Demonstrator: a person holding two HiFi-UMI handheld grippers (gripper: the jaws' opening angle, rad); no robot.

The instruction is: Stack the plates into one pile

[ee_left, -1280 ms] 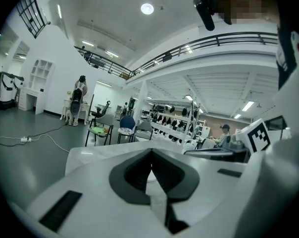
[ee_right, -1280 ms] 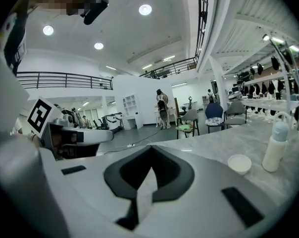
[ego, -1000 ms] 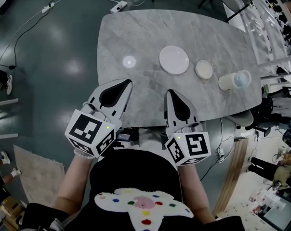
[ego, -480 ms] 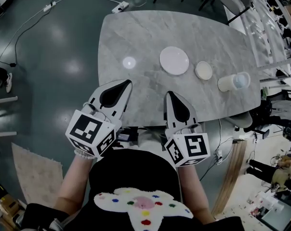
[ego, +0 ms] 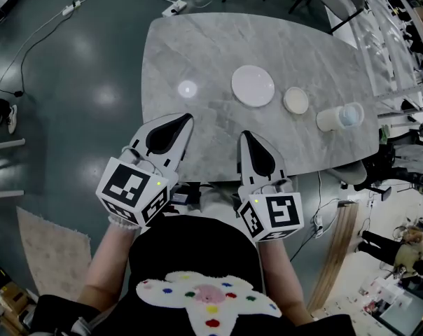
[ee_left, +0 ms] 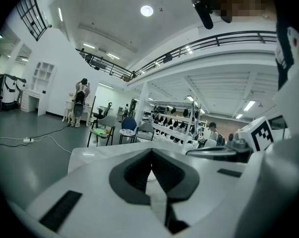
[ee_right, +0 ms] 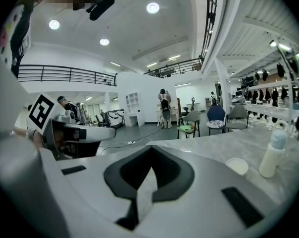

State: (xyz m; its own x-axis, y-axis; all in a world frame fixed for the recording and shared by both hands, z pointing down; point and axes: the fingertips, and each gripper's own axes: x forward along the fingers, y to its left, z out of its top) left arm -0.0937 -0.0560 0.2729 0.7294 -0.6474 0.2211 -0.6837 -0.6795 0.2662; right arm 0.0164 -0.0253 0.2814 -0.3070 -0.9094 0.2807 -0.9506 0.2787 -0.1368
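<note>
Both claws sit over the near edge of the grey marbled tabletop [ego: 197, 40], side by side and apart from each other, each pointing toward 12 o'clock in the head view. The left claw [ego: 186, 117] has its jaws pressed together with nothing between them. The right claw [ego: 244, 134] is closed and empty in the same way (each claw's own view shows the dark pads meeting along a single seam). The plates are not yet piled. A large plate [ego: 253, 86], white and round, lies flat on the tabletop at about 12 o'clock from the right claw's tip, apart from it. A small plate [ego: 296, 101], cream-coloured, lies at 4 o'clock from the large one, near but not touching. A pale bottle [ego: 332, 120] with a bluish cap stands at 4 o'clock from the small plate, close to the tabletop's right edge. A bright spot of reflected light [ego: 188, 89] shows on the stone at 9 o'clock from the large plate.
</note>
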